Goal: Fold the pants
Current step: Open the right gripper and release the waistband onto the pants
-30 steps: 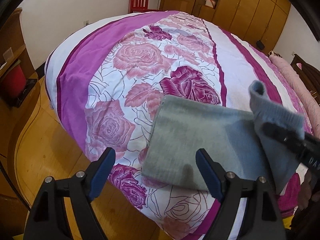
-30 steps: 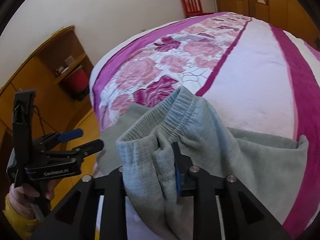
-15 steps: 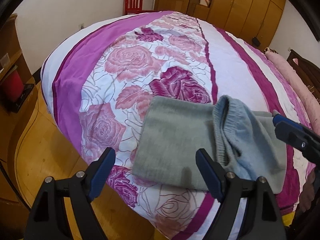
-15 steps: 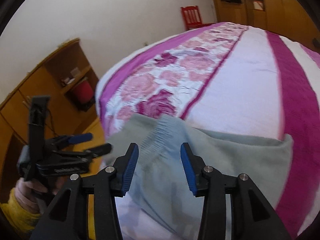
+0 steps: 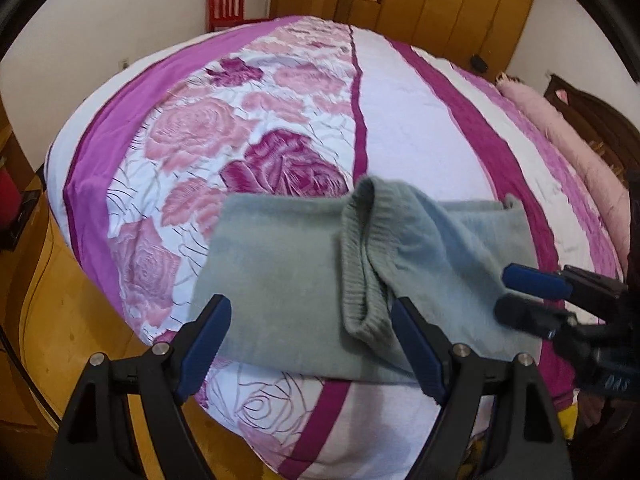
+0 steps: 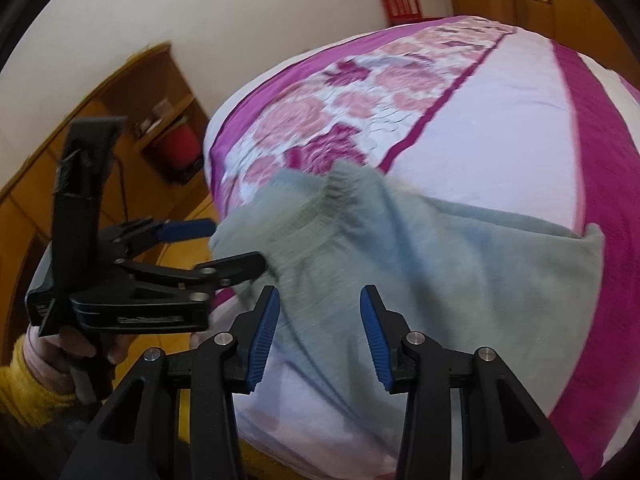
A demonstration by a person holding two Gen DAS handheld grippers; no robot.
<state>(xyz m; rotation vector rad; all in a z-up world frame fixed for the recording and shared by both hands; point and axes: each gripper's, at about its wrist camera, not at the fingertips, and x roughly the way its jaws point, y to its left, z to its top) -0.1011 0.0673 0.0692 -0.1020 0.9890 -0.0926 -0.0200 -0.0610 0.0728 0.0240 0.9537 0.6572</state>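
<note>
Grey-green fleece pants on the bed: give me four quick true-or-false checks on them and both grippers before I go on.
1. The grey-green fleece pants lie on the floral pink-and-purple bedspread. True.
2. The right gripper is clamped on the ribbed waistband. False: its jaws stand apart, nothing pinched.
3. The left gripper is open and empty. True.
4. The pants hang off the red wooden chair. False: the chair stands bare by the far wall.

Bedspread [image 5: 420,120] beyond the pants [image 5: 280,280] lies bare, open to pass
</note>
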